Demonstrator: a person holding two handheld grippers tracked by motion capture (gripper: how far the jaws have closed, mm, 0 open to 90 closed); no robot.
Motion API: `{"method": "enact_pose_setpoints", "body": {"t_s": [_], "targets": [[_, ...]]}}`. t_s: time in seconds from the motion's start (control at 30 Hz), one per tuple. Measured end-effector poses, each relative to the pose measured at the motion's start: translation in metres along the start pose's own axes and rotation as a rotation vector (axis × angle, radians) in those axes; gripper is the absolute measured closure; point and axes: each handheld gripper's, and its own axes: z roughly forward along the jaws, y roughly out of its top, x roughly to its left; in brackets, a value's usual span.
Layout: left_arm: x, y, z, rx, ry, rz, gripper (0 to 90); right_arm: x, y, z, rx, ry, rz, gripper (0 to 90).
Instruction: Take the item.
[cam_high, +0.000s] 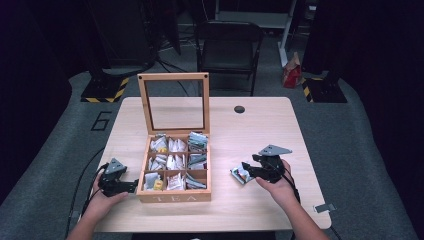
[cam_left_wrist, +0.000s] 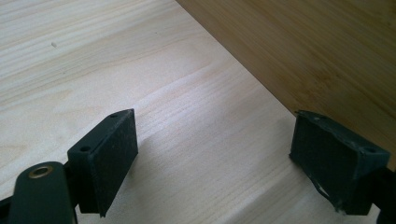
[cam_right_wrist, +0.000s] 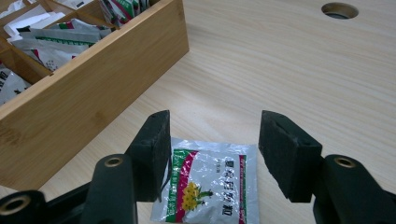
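Note:
A wooden tea box (cam_high: 174, 196) marked TEA stands on the table with its glass lid (cam_high: 174, 102) raised upright; its compartments hold several tea sachets (cam_high: 174, 161). One silver sachet (cam_right_wrist: 212, 184) with a red and green print lies flat on the table right of the box, also seen in the high view as the sachet (cam_high: 240, 175). My right gripper (cam_right_wrist: 214, 151) hovers open over it, a jaw on either side, not pinching it. My left gripper (cam_left_wrist: 215, 158) is open and empty low over the table, beside the box's left wall (cam_left_wrist: 317, 51).
The light wooden table (cam_high: 260, 135) has a round cable hole (cam_high: 239, 109) at the back. A black chair (cam_high: 227, 50) stands behind the table. A small metal clip (cam_high: 325, 207) lies near the front right corner.

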Motion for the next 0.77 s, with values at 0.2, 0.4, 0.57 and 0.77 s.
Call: {"method": "enact_pose_setpoints", "body": {"t_s": [0.2, 0.4, 0.57, 0.77], "targets": [[0.000, 0.000, 0.000, 0.000, 0.000, -0.001, 14.4, -0.005, -0.002, -0.005, 0.006, -0.021, -0.005, 43.2], [0.000, 0.000, 0.000, 0.000, 0.001, -0.001, 14.4, -0.009, -0.004, -0.008, 0.004, -0.038, 0.006, 43.2], [0.000, 0.000, 0.000, 0.000, 0.000, 0.000, 14.4, -0.012, -0.008, -0.009, -0.005, -0.055, -0.004, 42.7], [0.000, 0.000, 0.000, 0.000, -0.001, -0.002, 14.4, -0.015, -0.015, -0.009, -0.007, -0.057, 0.016, 36.8]]}}
